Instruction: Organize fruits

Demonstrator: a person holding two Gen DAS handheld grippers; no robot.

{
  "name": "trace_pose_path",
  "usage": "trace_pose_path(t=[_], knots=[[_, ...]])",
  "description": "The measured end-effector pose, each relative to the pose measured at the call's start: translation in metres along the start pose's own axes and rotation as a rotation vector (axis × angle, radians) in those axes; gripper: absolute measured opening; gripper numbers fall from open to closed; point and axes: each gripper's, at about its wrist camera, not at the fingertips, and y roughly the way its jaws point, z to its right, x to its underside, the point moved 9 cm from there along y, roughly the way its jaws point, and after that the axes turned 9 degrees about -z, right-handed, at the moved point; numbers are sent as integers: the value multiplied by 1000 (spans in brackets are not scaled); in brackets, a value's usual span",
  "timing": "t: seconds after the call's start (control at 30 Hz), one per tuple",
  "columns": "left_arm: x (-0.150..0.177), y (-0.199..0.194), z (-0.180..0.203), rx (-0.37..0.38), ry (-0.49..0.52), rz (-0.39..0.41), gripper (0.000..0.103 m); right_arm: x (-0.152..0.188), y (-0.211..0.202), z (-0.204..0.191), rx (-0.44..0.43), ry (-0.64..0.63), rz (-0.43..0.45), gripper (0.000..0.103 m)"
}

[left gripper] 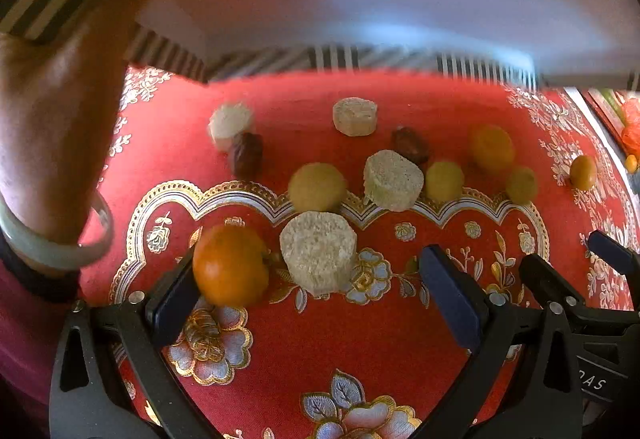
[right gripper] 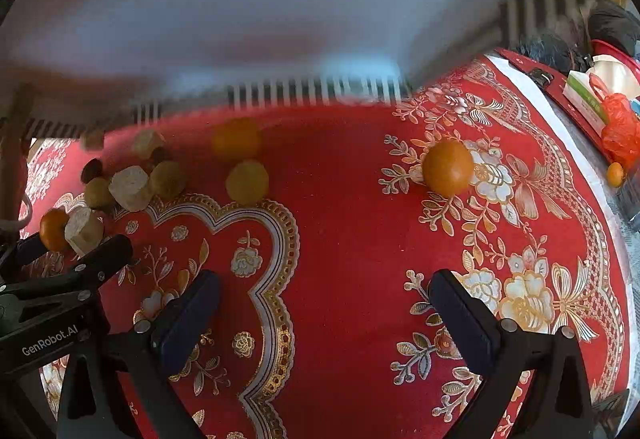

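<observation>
Spread left hand-held gripper [left gripper: 316,299], glossy round orange [left gripper: 231,265], crumbly beige puck [left gripper: 318,252], right hand-held gripper [right gripper: 324,303] spread

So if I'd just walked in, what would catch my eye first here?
Probably the red tablecloth with its gold and white flowers, filling both views. Next, the scatter of food across its far-left part: pale puffed cakes, yellowish fruits and dark dates. One orange fruit sits right by the open left claw, another lies alone beyond the open right claw.

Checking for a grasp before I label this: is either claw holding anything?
No. Both the left claw and right claw are open, gripping nothing.
</observation>
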Motion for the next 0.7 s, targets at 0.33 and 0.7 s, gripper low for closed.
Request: trace_pose_path(t=[0.33, 0.7], knots=[[0, 0, 0, 0, 0, 0, 103, 0, -1, -1, 0, 0, 0, 103], [0, 0, 0, 0, 0, 0, 103, 1, -1, -1, 0, 0, 0, 103]])
